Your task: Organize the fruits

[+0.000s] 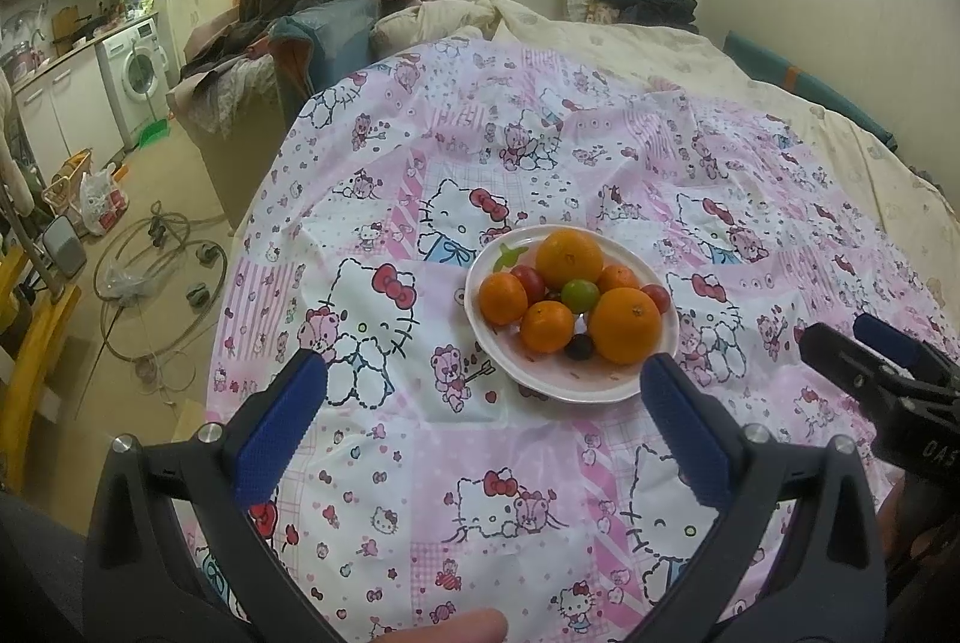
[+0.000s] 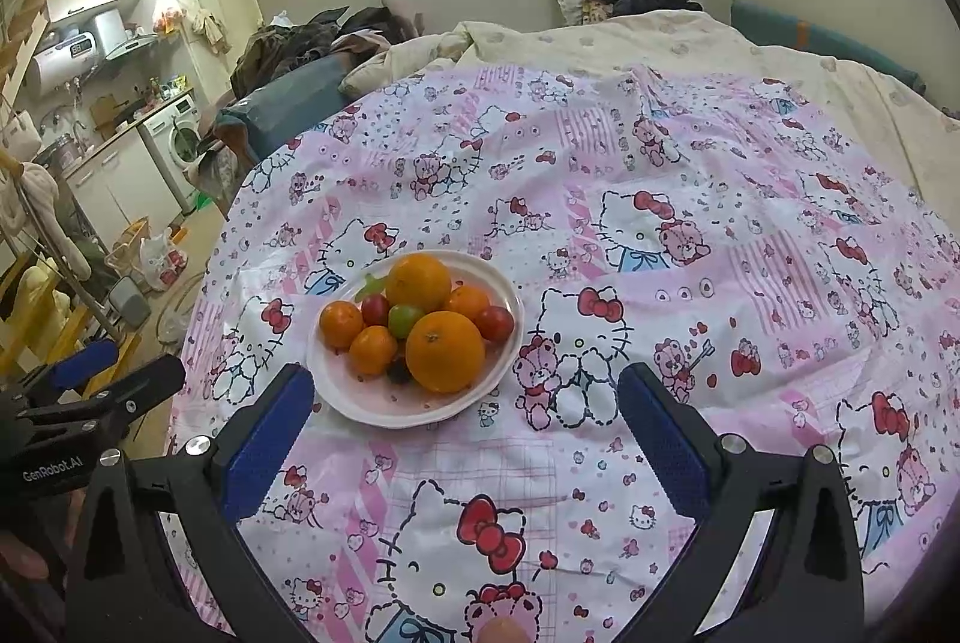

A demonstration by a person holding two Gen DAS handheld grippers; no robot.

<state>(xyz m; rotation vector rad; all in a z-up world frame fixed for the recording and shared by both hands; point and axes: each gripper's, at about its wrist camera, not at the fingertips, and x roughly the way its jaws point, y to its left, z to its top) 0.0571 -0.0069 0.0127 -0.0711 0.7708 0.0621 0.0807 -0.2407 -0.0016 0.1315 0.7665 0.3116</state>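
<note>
Fruit piled on white round plate (image 1: 600,391); my left gripper (image 1: 483,382) and right gripper (image 2: 465,394) gape empty; nudging oranges (image 2: 444,352) risks rolloffs.

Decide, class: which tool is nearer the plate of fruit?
Left, slightly. The left tool brackets the plate's near rim, open. The right tool sits mostly right of the plate, open.

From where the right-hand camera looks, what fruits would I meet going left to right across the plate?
Small orange at the left edge → red tomato → green fruit → big front orange → red tomato at the right edge, all on the white plate.
</note>
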